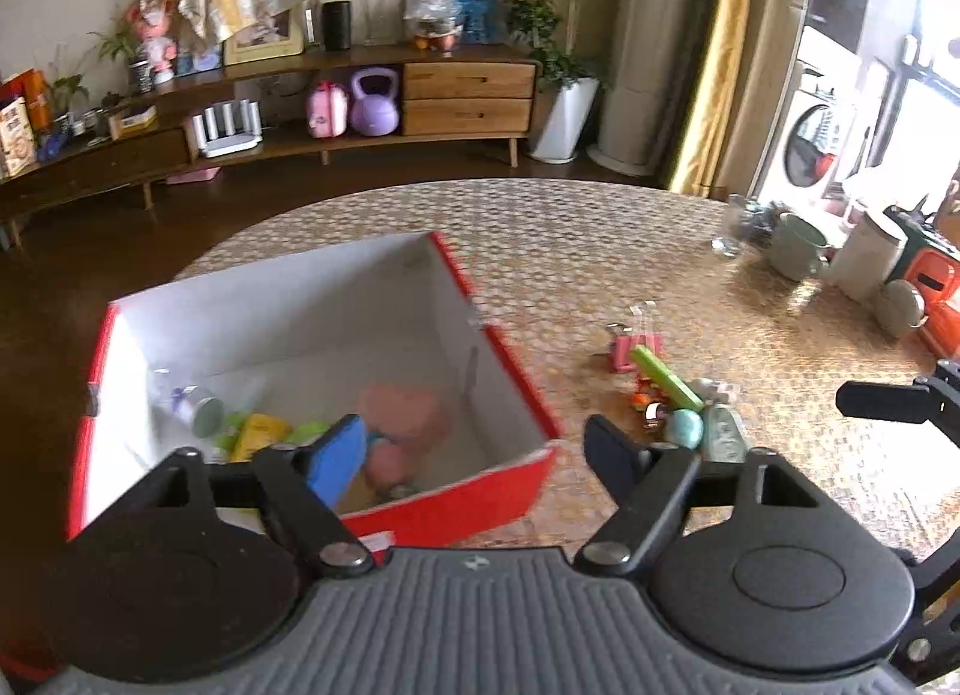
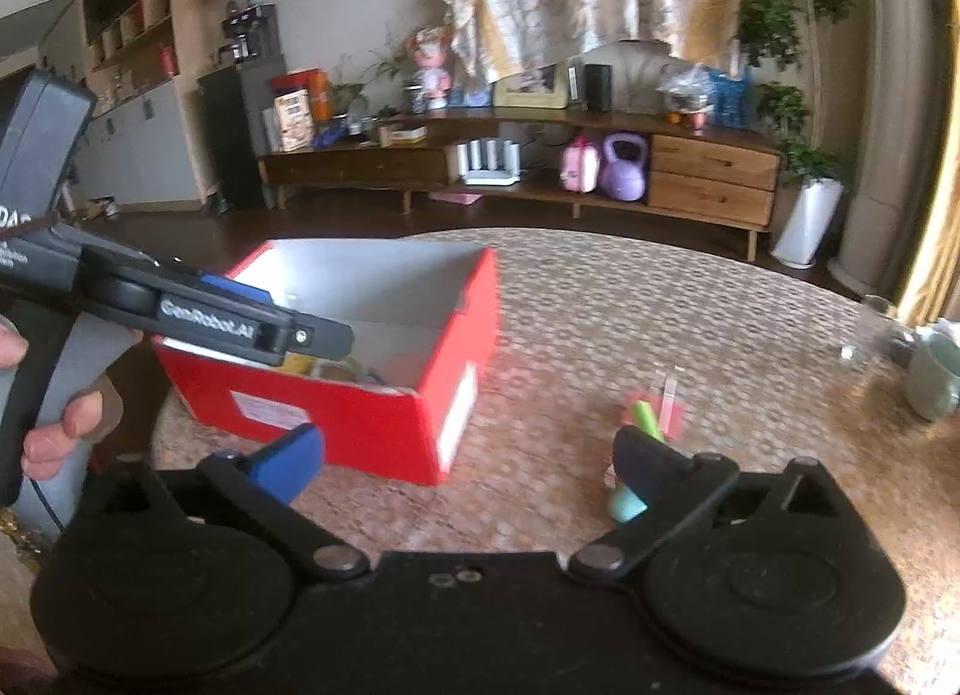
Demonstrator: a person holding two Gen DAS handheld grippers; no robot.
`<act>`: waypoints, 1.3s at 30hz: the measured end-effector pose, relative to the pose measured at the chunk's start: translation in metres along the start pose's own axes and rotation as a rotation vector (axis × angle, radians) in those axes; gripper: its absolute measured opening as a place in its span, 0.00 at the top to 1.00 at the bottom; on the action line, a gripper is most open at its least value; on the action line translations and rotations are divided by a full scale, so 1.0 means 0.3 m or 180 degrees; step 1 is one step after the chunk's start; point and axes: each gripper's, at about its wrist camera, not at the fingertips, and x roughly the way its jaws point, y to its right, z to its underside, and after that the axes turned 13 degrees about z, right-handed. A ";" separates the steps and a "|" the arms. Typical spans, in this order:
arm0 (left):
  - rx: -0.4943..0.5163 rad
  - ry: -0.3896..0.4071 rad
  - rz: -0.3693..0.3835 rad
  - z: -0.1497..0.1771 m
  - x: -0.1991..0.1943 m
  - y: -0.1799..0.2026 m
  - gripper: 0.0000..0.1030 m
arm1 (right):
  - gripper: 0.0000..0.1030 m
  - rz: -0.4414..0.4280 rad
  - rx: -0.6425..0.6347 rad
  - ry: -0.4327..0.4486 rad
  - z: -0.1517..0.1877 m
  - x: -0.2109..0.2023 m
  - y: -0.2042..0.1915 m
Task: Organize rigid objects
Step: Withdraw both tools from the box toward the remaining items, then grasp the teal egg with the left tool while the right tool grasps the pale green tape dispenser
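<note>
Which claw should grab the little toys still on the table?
Probably the right claw: open, empty, facing the toys. The left claw hangs over the red box.

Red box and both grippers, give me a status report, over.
Left gripper open, empty, over red box. Right gripper open, empty. Box part-filled; small items loose on table. Nothing in the way.

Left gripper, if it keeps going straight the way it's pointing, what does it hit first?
Probably the near right corner of the red box: the open left gripper straddles it, nothing held. Depth is uncertain.
</note>
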 end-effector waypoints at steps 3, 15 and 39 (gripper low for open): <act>0.0040 -0.0005 0.0099 0.013 0.038 0.054 0.20 | 0.00 0.0067 0.0011 -0.0005 0.053 0.000 0.041; 0.0184 -0.0071 0.0428 0.048 0.236 0.217 0.09 | 0.00 0.0311 0.0018 -0.0101 0.196 0.073 0.162; 0.0406 -0.0316 0.0545 0.125 0.611 0.329 0.06 | 0.12 0.0504 -0.0005 -0.0397 0.325 0.367 0.274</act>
